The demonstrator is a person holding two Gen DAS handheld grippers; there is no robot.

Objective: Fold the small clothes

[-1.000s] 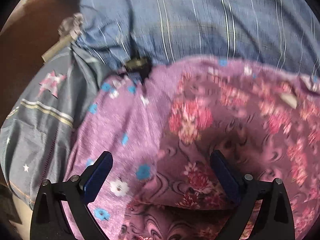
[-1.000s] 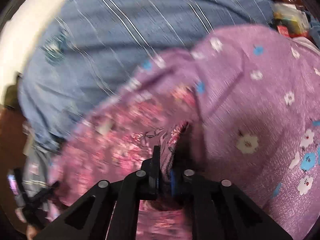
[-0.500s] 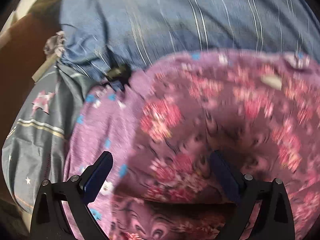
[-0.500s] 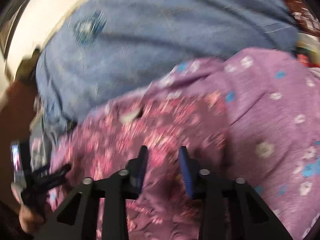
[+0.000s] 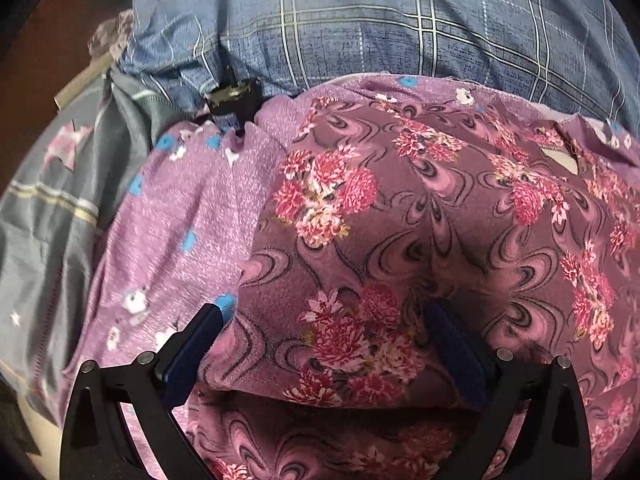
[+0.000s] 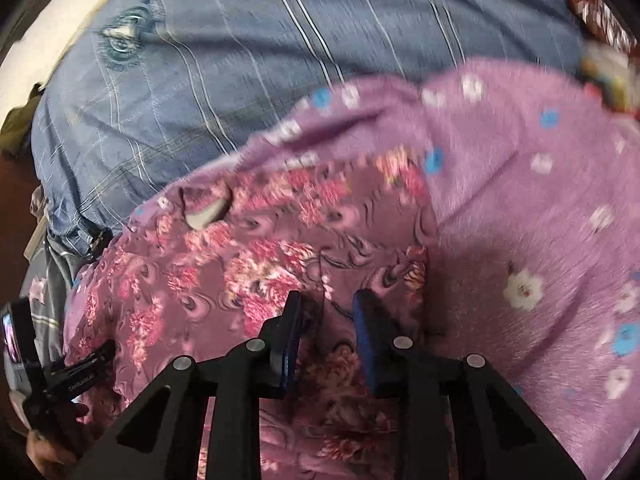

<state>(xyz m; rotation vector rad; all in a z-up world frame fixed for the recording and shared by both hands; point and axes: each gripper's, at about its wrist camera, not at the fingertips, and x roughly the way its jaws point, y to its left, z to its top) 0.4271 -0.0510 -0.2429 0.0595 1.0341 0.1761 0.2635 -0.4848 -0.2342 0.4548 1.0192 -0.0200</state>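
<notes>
A mauve garment (image 5: 400, 240) printed with red flowers lies folded on a lilac fleece blanket (image 5: 180, 216). My left gripper (image 5: 324, 332) hovers over the garment's near fold, open wide, with one finger on each side of the cloth. In the right wrist view the same garment (image 6: 240, 264) lies under my right gripper (image 6: 328, 312). Its jaws stand a narrow gap apart just above the cloth and press on nothing. The left gripper (image 6: 80, 368) also shows at the lower left of that view, held by a hand (image 6: 44, 452).
A blue checked bedsheet (image 5: 380, 20) covers the area behind the garment. A grey cloth with stars (image 5: 44, 208) lies at the left beside the lilac blanket (image 6: 540, 208). A small black object (image 5: 232, 100) sits at the blanket's far edge. Packets (image 6: 608, 76) lie at the far right.
The right gripper, shut on a fold of the floral garment a second ago, has let it go and its jaws have parted. The left gripper stayed open and shifted slightly over the garment.
</notes>
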